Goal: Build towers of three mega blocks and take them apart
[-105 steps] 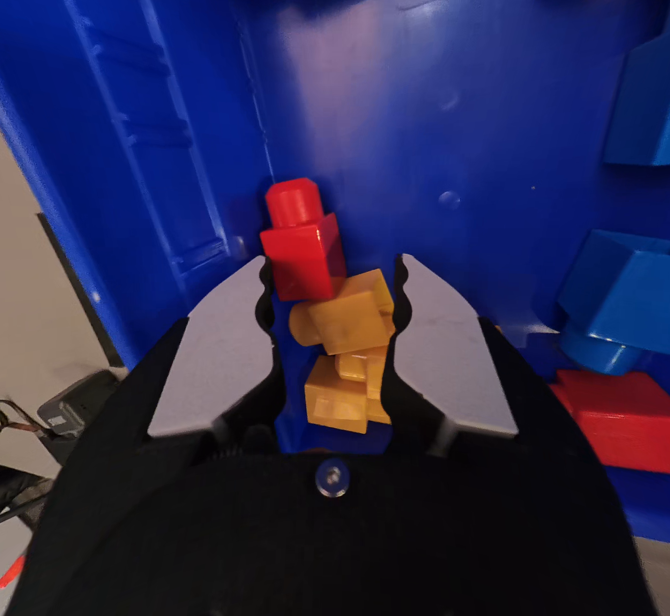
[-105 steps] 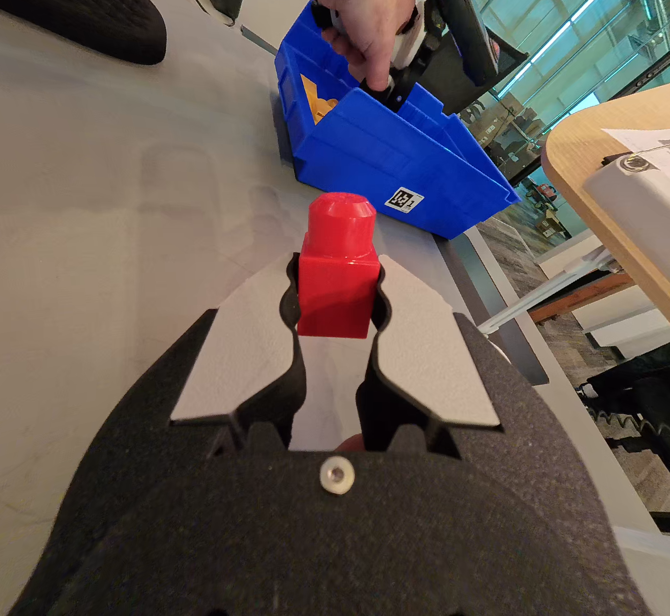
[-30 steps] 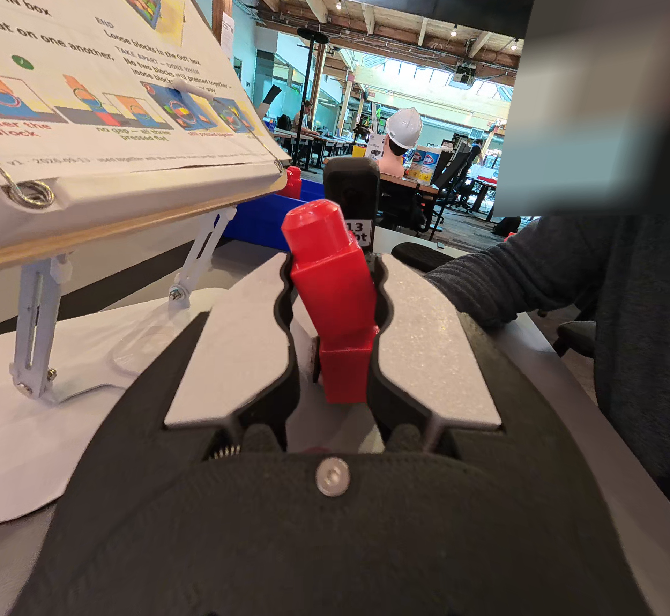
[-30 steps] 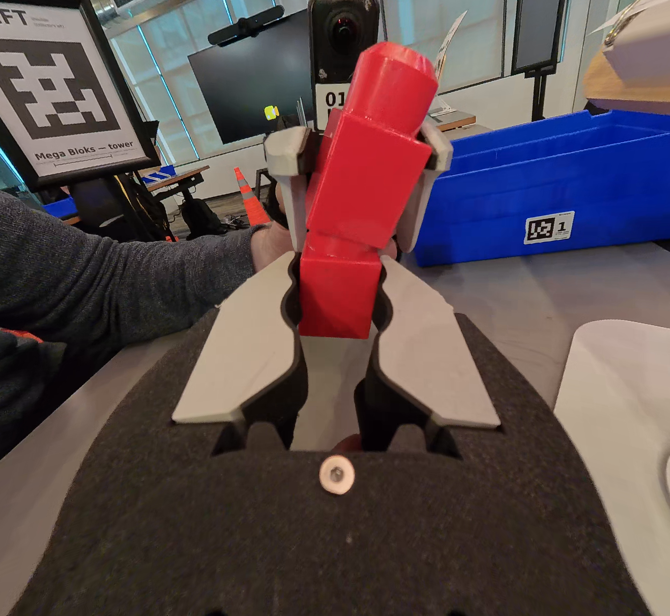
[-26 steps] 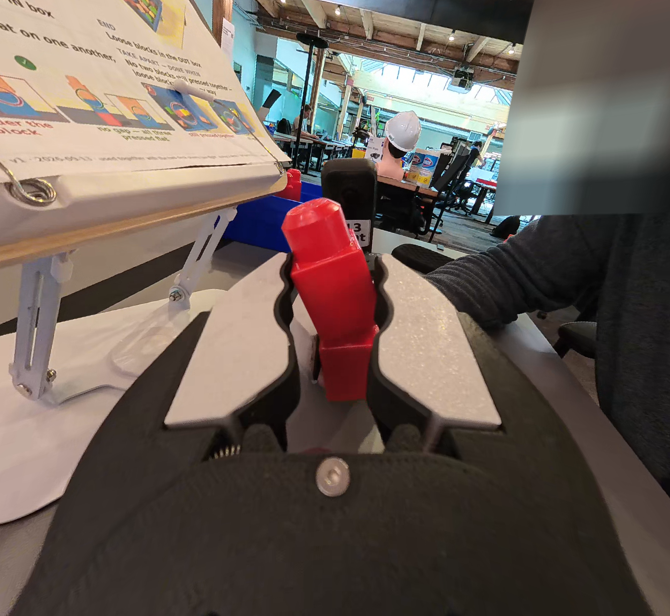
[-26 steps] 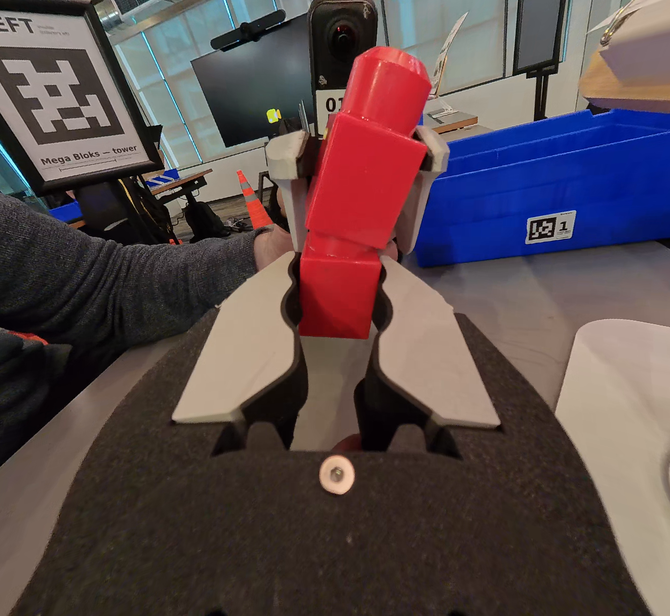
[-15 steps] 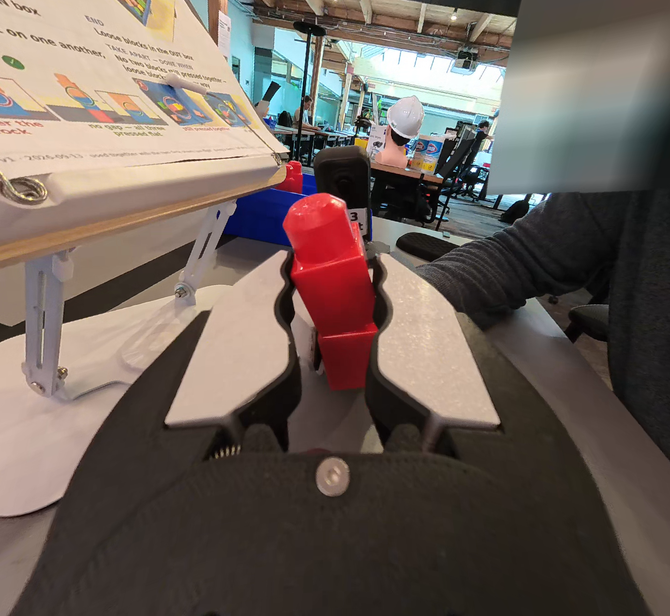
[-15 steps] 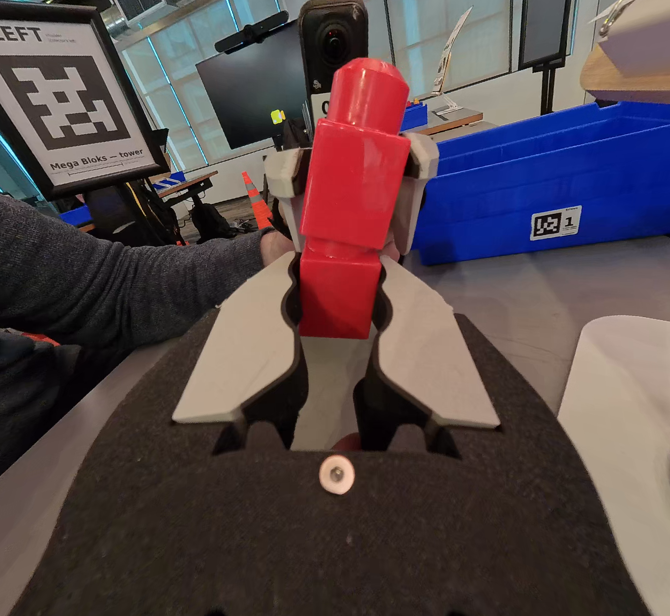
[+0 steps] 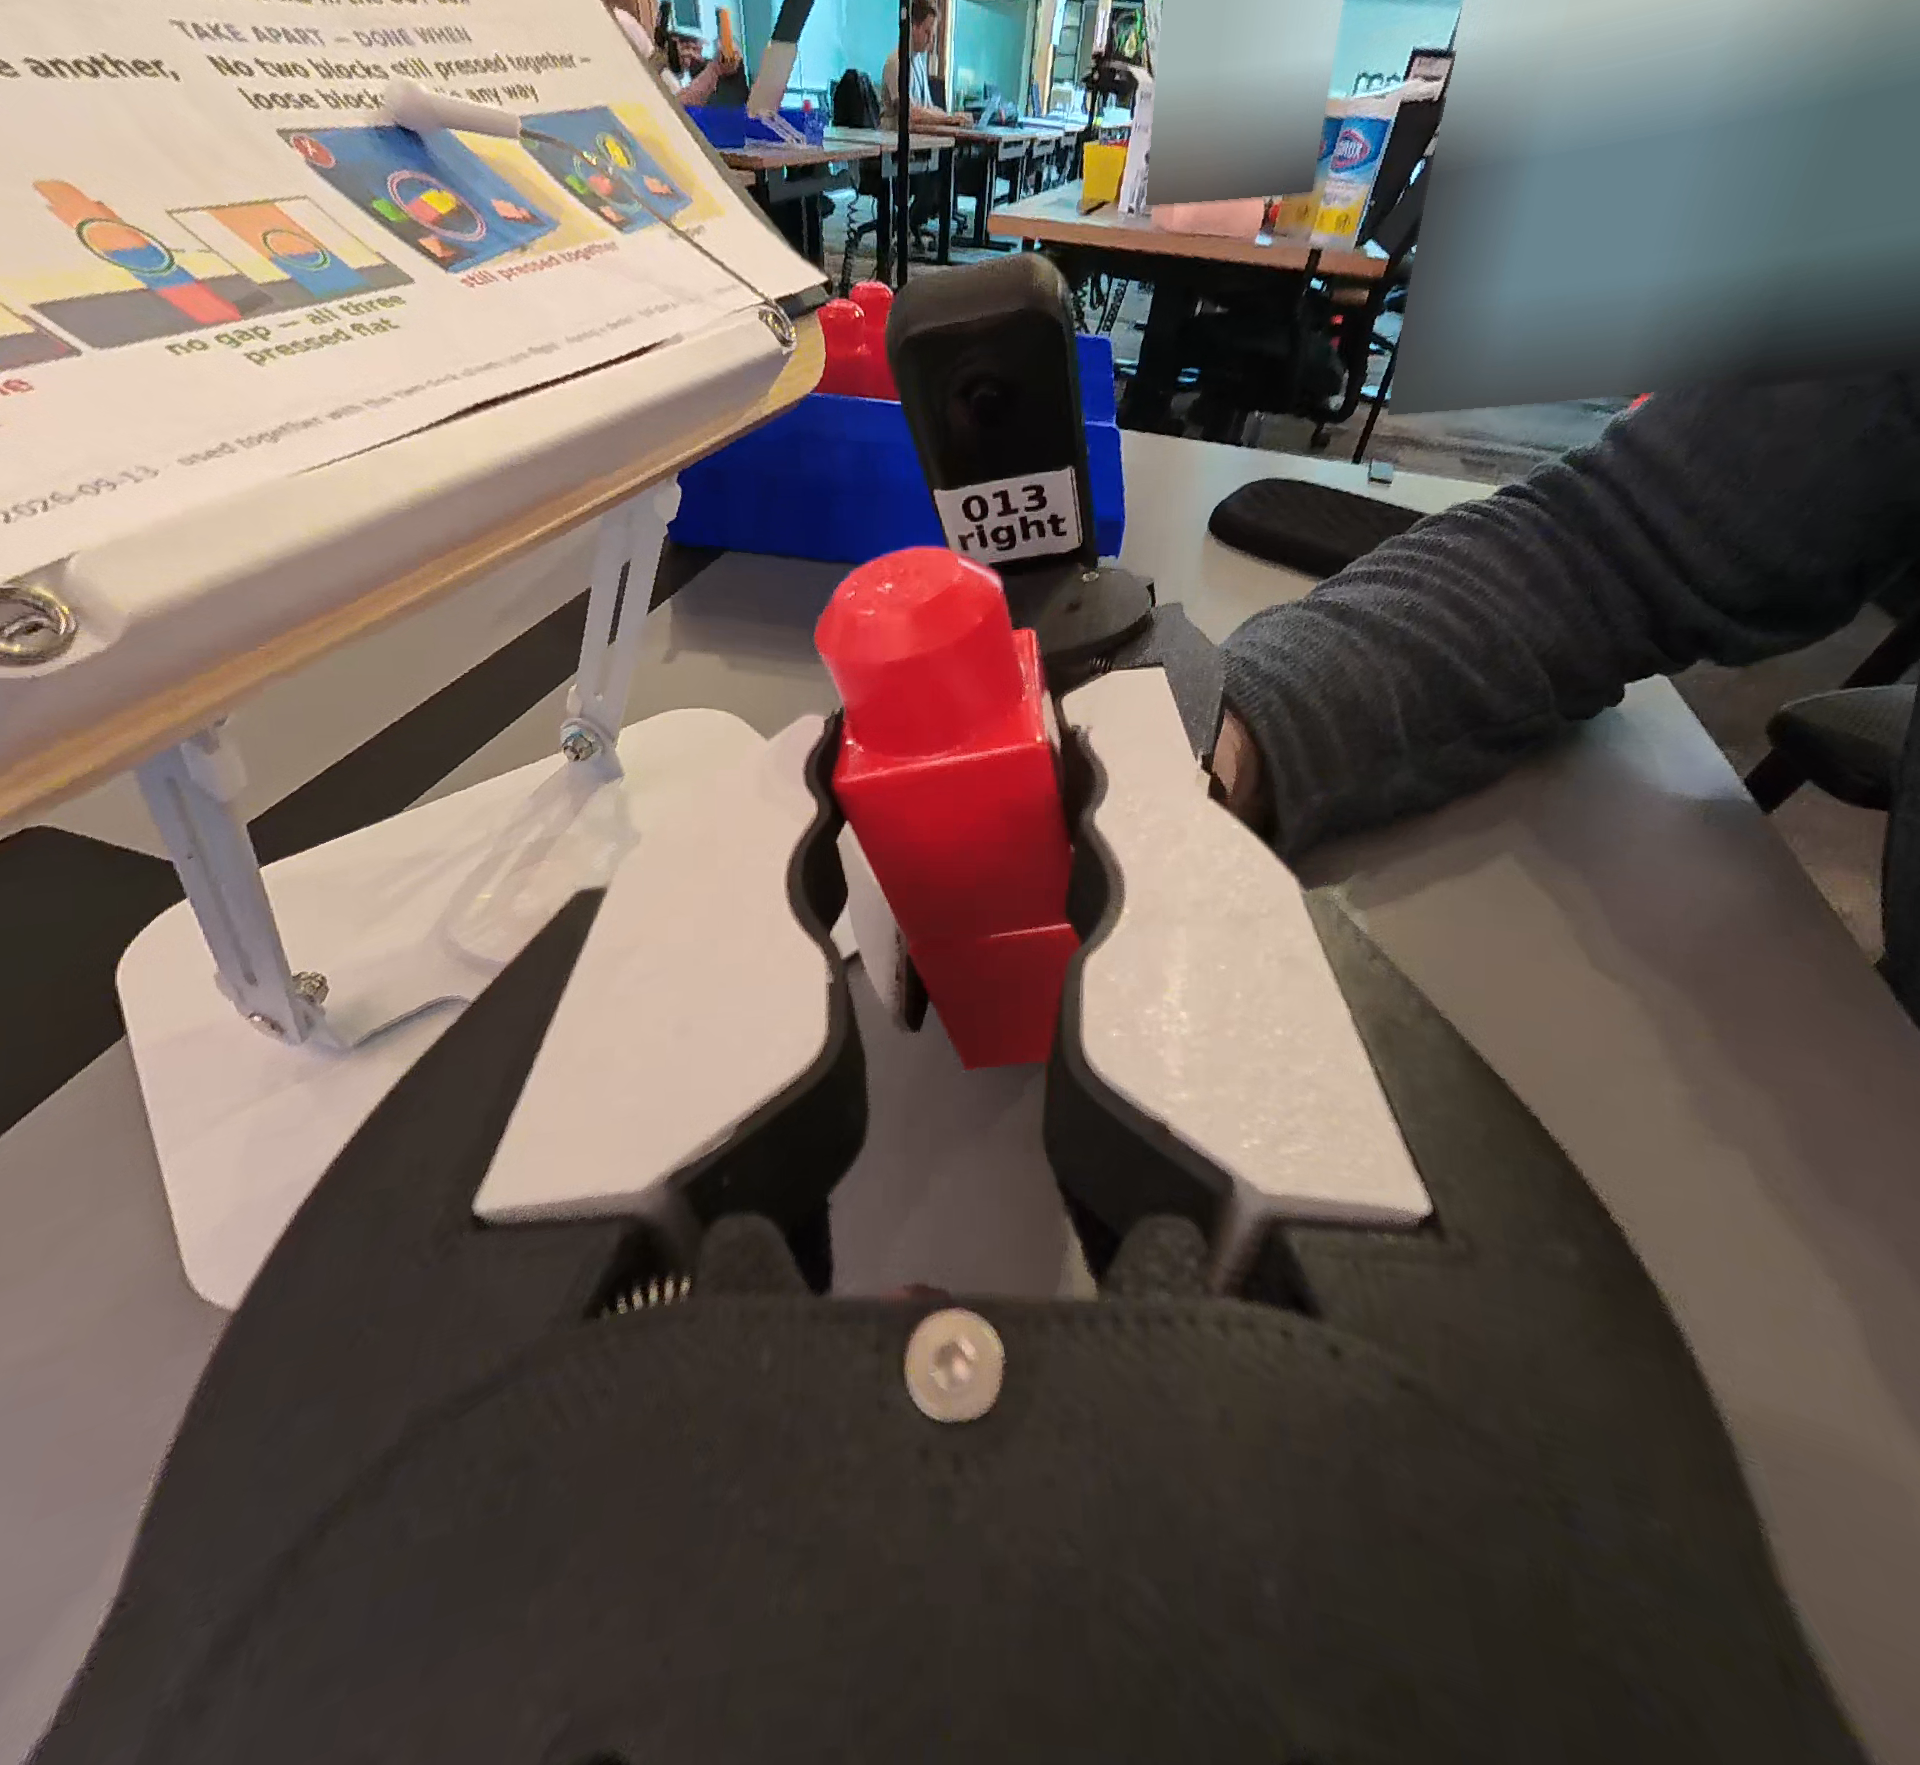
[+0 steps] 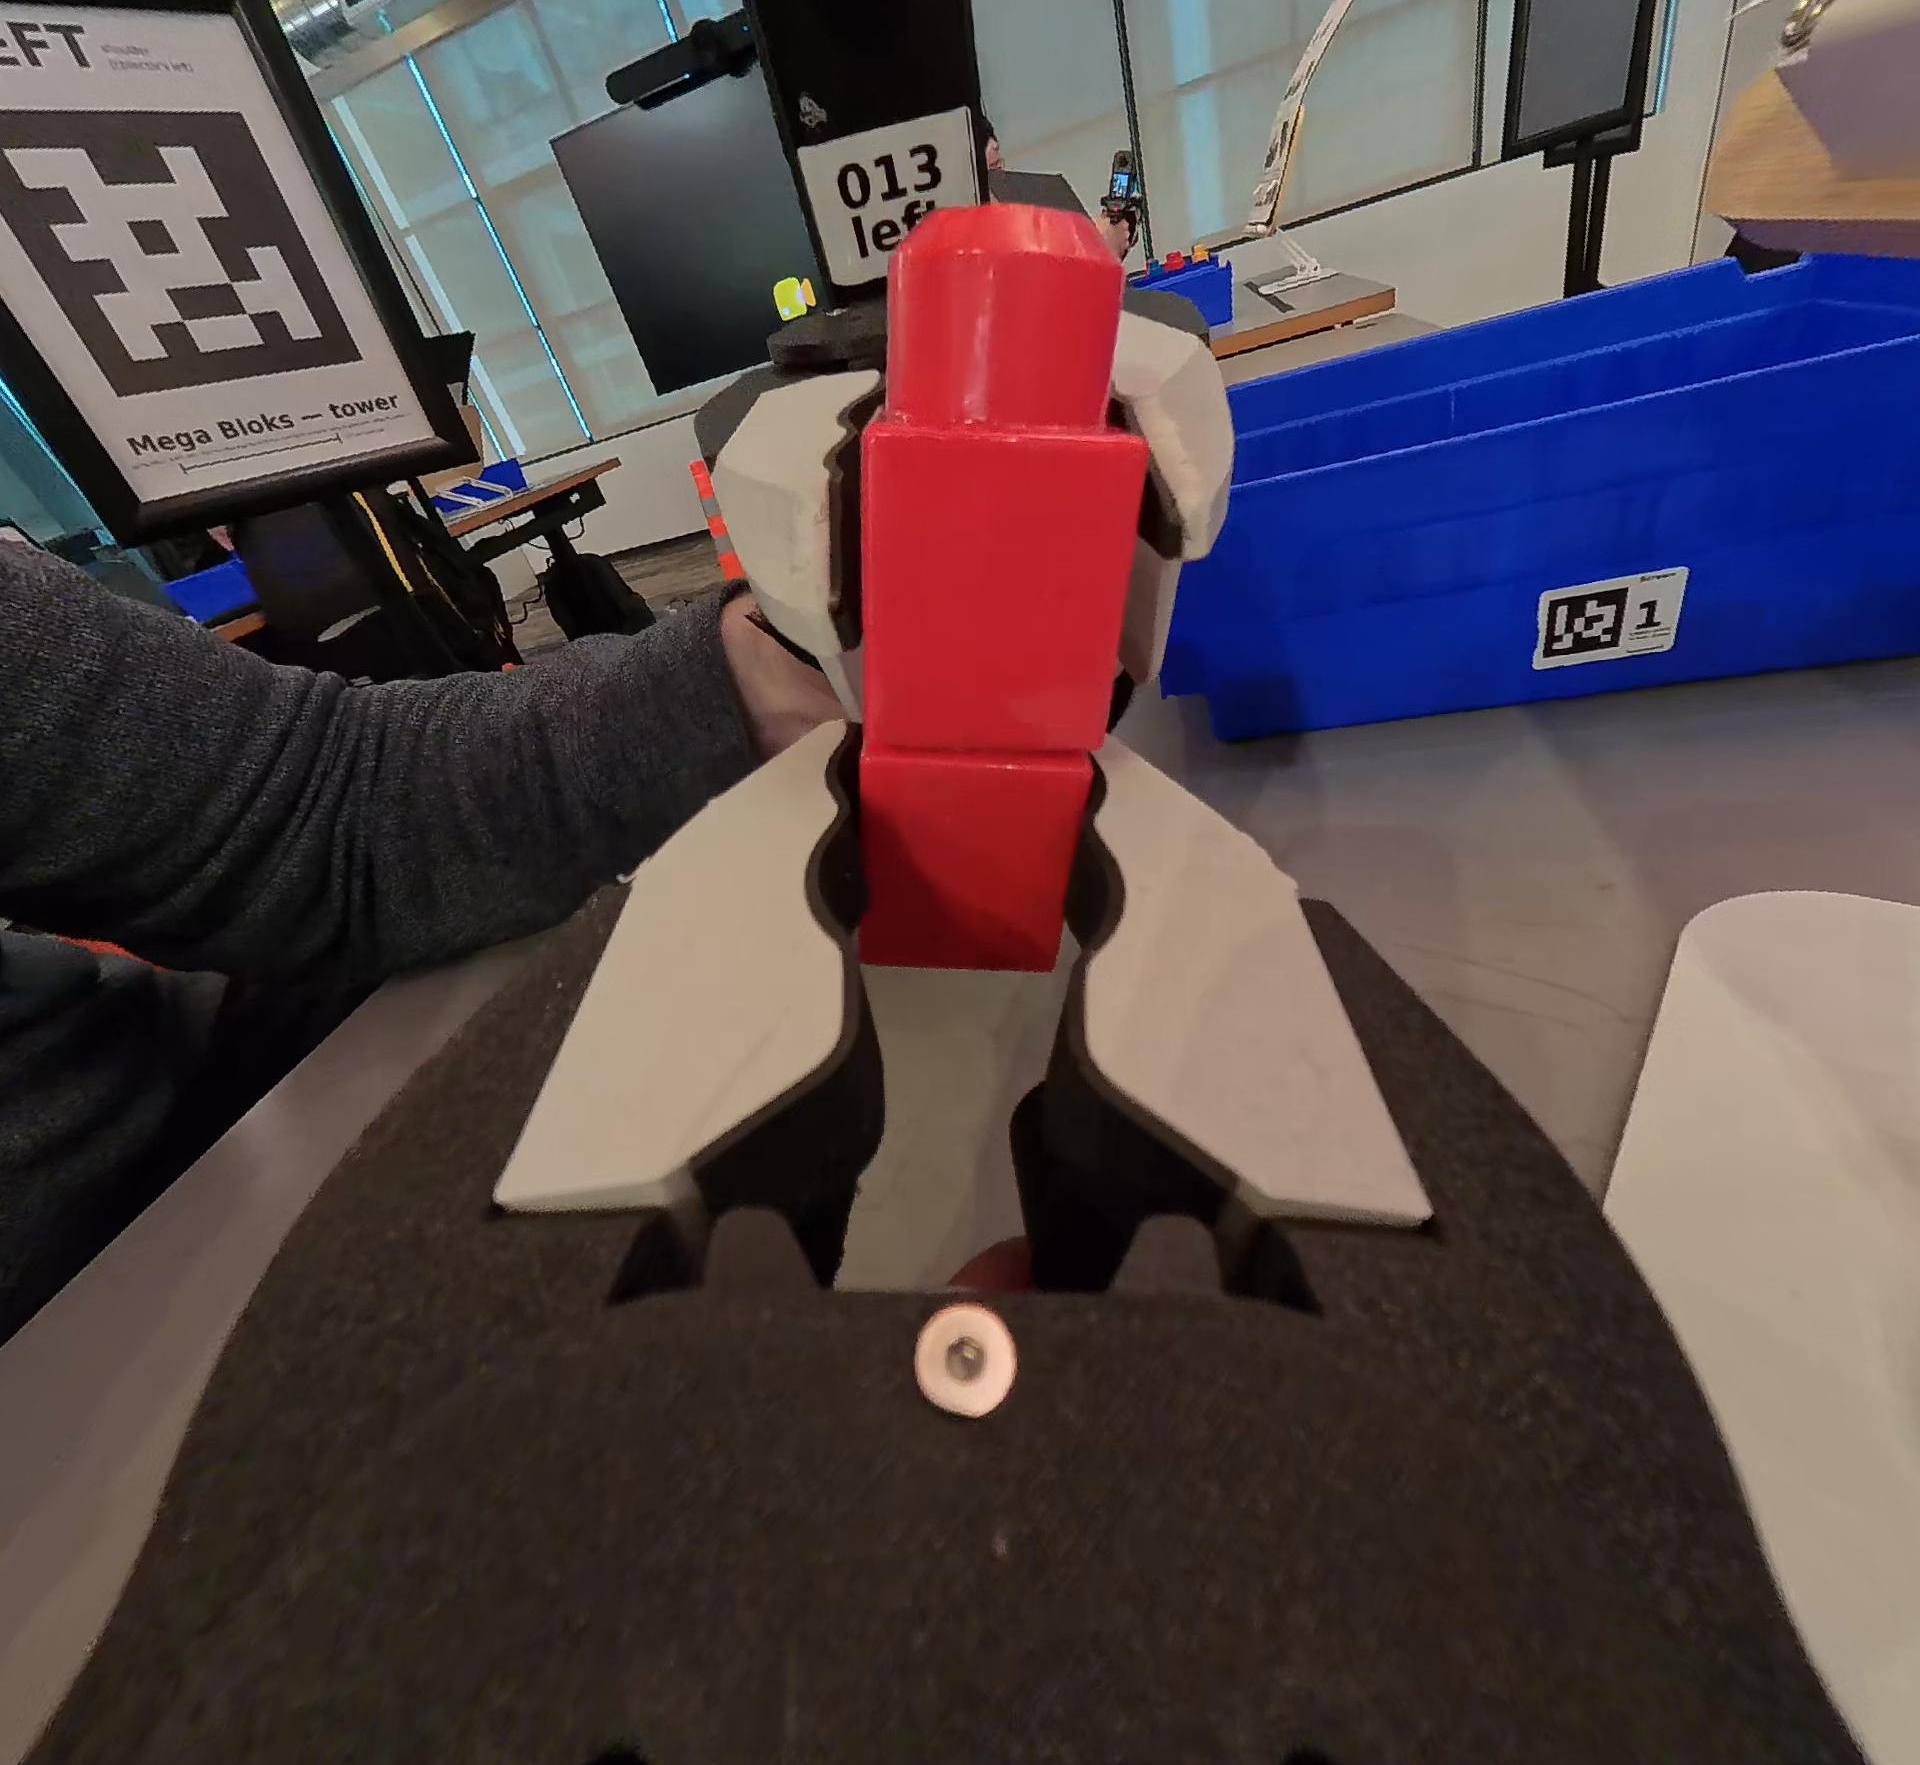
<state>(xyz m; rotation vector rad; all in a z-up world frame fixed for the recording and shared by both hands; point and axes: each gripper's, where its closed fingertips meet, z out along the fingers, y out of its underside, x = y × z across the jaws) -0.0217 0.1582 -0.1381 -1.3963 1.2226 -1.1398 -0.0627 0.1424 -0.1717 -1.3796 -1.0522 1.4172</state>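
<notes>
You had two red mega blocks joined between the grippers. The upper red block (image 10: pixel 992 593) sat square on the lower red block (image 10: pixel 961 858); half a second before, and more so a second before, the upper one leaned off-axis, so you had straightened it and pressed it home. In the right wrist view the seam showed only as a thin line. That reads as block two of three seated; a third block was not yet fitted.

Your left gripper (image 9: pixel 951 842) was clamped on the upper red block, stud pointing up. Your right gripper (image 10: pixel 966 868) was clamped on the lower red block. The pair was held above the grey table (image 10: pixel 1455 842), between the two tools, not resting on it.

Around the work:
- A blue bin (image 10: pixel 1558 510) with a square marker tag stood on the table beyond the blocks.
- A second blue bin (image 9: pixel 831 479) holding red blocks stood behind the instruction sheet stand (image 9: pixel 239 863).
- A framed marker sign (image 10: pixel 177 250) stood to one side.
- A dark sleeve (image 10: pixel 312 759) lay along the table edge.
- Beyond lay an open office with desks, windows and a dark screen.
</notes>
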